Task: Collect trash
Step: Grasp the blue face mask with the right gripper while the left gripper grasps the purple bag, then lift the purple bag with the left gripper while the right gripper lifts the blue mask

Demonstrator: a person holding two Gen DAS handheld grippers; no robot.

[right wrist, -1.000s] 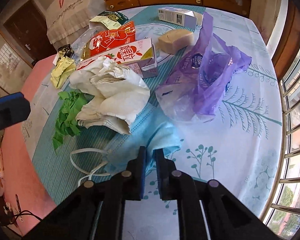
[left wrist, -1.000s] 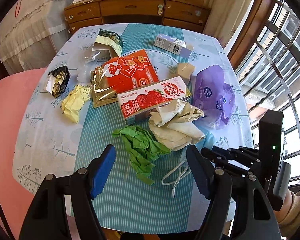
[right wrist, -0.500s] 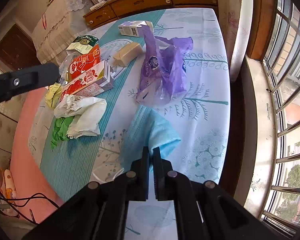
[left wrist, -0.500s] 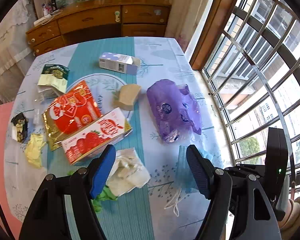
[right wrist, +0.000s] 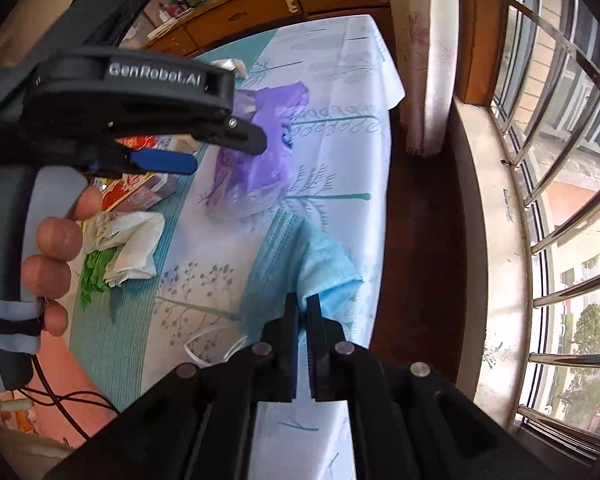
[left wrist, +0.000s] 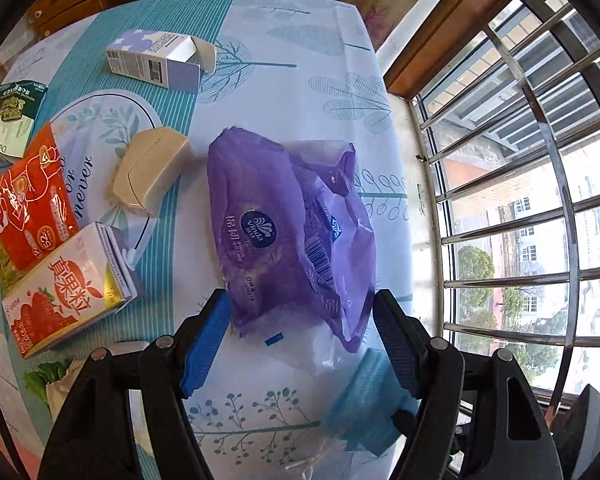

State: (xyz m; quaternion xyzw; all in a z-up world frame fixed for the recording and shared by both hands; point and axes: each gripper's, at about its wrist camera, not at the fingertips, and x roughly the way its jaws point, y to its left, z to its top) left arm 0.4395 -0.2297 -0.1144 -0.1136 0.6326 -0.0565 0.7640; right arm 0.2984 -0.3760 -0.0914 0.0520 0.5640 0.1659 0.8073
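The left gripper hangs over the crumpled purple plastic tissue wrapper with its blue-padded jaws spread wide; the wrapper's near end lies between the pads, and neither pad presses on it. The wrapper lies on the pale blue leaf-printed tablecloth, near the table's window-side edge.

The right gripper has its jaws pinched together on a corner of a light blue pleated face mask, whose white ear loop trails at seven o'clock from the fingertips. In the left wrist view the mask shows at five o'clock from the wrapper.

From the wrapper, a beige folded paper carton sits at ten o'clock, and a white-and-lilac opened cardboard box lies further off at eleven. A pink strawberry-printed drink carton lies at eight o'clock, with a red-and-gold foil snack bag just beyond it at nine.

In the right wrist view, a wad of cream crumpled paper rests against green shredded scraps, at eight o'clock from the wrapper.
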